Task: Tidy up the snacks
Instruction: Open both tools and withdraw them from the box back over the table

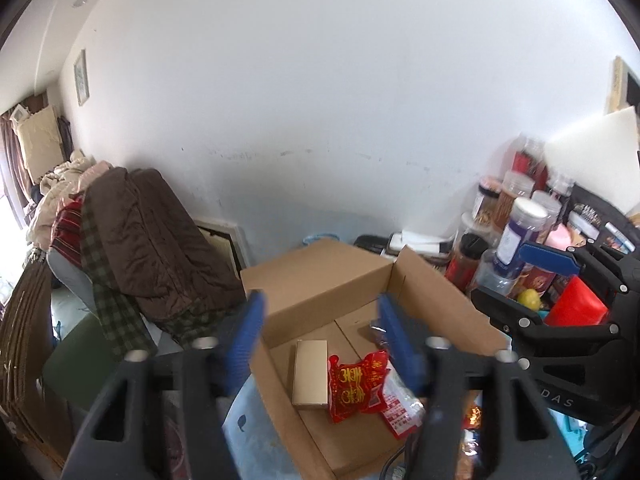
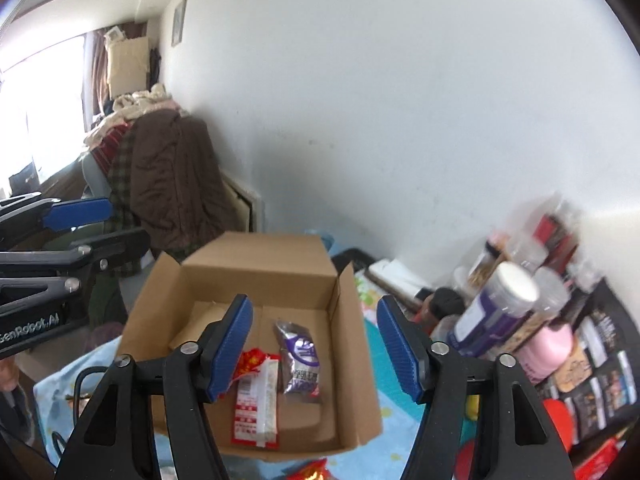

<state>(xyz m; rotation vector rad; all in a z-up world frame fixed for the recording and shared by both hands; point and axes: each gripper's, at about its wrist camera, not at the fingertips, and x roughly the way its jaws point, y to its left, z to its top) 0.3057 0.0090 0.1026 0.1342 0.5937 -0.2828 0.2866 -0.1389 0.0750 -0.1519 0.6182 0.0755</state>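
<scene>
A: Both grippers, left (image 1: 320, 344) and right (image 2: 316, 344), are hanging spread and empty above the box (image 2: 256, 264).

B: Remaining snacks (image 2: 600, 376) are lying rightward, nearer the right gripper.

snack packets (image 2: 298, 360) in box (image 2: 256, 256), jars (image 2: 496, 308) perhaps right

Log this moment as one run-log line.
left claw: open, empty | right claw: open, empty | cardboard box: open, holds red packet, purple packet, tan box | jars: beside box
</scene>
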